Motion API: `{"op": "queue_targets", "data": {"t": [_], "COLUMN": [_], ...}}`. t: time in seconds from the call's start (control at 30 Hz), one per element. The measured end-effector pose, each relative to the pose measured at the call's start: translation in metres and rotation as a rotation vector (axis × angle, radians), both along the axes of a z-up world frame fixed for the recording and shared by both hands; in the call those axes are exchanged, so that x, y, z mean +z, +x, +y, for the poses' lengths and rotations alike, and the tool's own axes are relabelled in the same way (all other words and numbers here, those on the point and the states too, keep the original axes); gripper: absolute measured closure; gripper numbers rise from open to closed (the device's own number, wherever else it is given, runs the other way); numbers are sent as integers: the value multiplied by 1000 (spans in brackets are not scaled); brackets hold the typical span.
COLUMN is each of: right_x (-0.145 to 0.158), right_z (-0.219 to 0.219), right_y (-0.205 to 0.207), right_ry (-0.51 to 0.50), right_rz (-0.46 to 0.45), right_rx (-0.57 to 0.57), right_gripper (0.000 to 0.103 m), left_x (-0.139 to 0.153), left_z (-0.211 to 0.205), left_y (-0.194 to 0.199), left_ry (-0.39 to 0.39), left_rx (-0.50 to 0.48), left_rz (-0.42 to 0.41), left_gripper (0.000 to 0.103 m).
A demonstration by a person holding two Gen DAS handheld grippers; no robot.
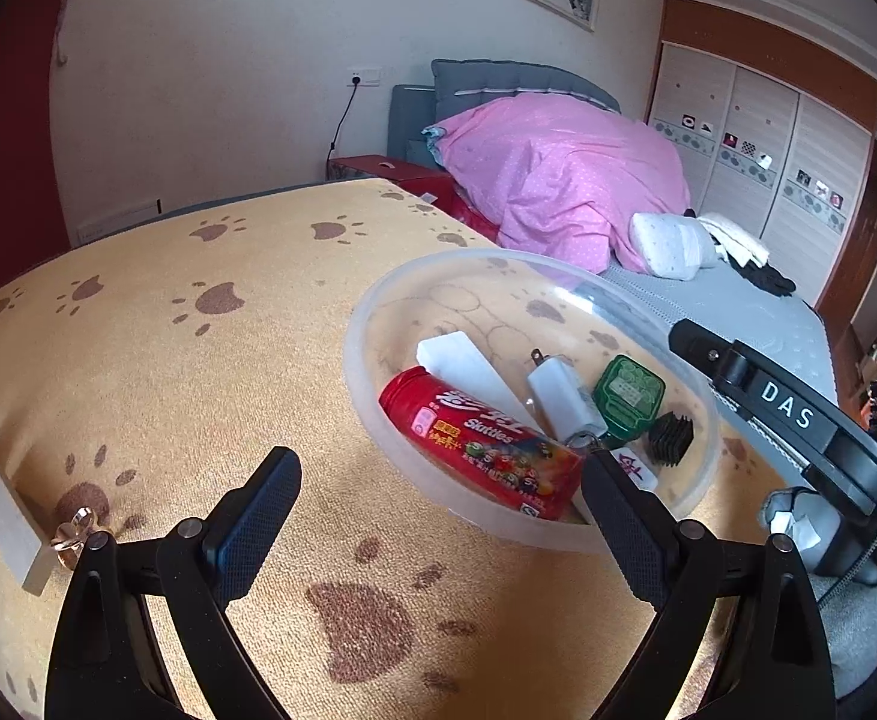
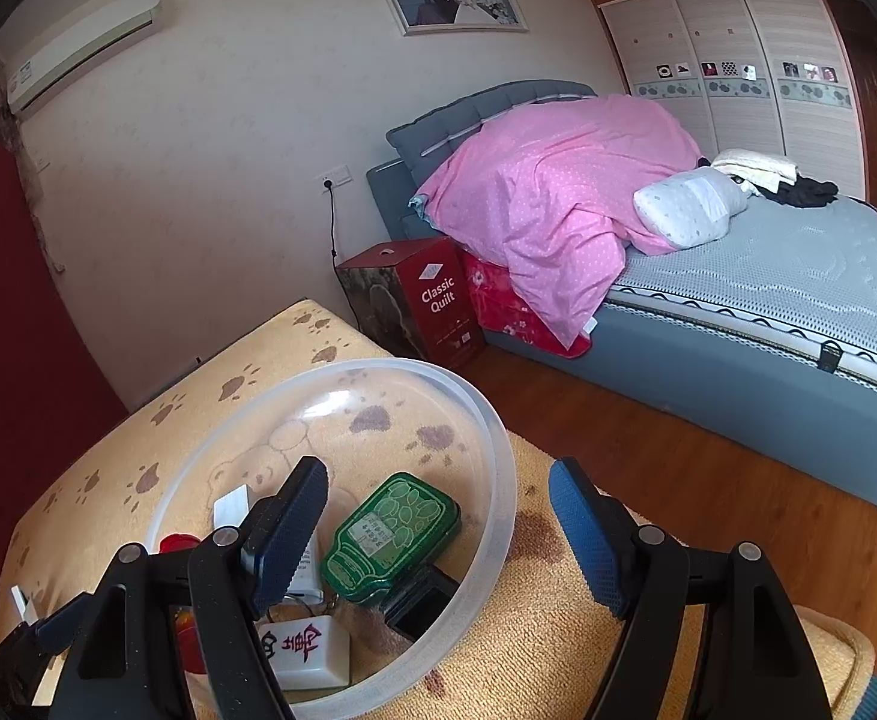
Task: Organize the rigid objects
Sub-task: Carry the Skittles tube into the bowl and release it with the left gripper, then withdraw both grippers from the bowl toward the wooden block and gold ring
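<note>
Bowl (image 1: 378, 300), clear plastic, light and stiff, holds small rigid items near the surface's right edge; grip its rim. Left hand-held gripper (image 1: 441, 510) and right hand-held gripper (image 2: 438, 516) gape empty.

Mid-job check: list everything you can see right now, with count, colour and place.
bowl: one, clear plastic, on the paw-print cloth
Skittles bottle: one, red, lying in the bowl
white bar: one, in the bowl behind the bottle
charger plug: one, white, in the bowl
green tin: one, in the bowl
mahjong tile: one, white, near rim
black finned block: one, in the bowl
white block: one, cloth's left edge
gold clip: one, beside that block
bed: one, grey, pink quilt
left gripper: open, empty
right gripper: open, astride the bowl rim
</note>
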State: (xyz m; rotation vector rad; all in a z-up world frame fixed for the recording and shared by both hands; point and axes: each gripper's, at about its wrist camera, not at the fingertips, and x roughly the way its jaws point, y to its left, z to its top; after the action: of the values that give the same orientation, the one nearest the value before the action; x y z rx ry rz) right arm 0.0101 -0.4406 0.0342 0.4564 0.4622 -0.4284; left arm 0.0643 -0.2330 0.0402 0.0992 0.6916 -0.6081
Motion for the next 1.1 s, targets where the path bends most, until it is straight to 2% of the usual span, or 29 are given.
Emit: {"op": "queue_targets", "data": {"t": [0.17,0.33,0.43,0.67,0.7,1.1], "right_x": [0,-1,-1,-1,0,1], "right_z": [-1,0,0,4,4,8], "right_y": [0,0,-2,-1,-1,1], "right_ry": [1,0,-5,-21,-23,-42], "right_rz": [-1,-1,-4,-9,-10,-4], "right_rx": [-1,-1,-1,0,0,18], "right_gripper": [23,23,23,23,19,15], "left_x": [-10,-11,-12,-10,-9,5], "left_z": [-11,8,19,17,17,44], "left_y": [2,23,28,19,18,17], "left_ry": [107,66,26,45,46,-15], "left_rx": [41,144,168,151,150,204], "left_rz": [-31,24,55,25,22,27], "left_gripper": [8,8,8,8,8,8]}}
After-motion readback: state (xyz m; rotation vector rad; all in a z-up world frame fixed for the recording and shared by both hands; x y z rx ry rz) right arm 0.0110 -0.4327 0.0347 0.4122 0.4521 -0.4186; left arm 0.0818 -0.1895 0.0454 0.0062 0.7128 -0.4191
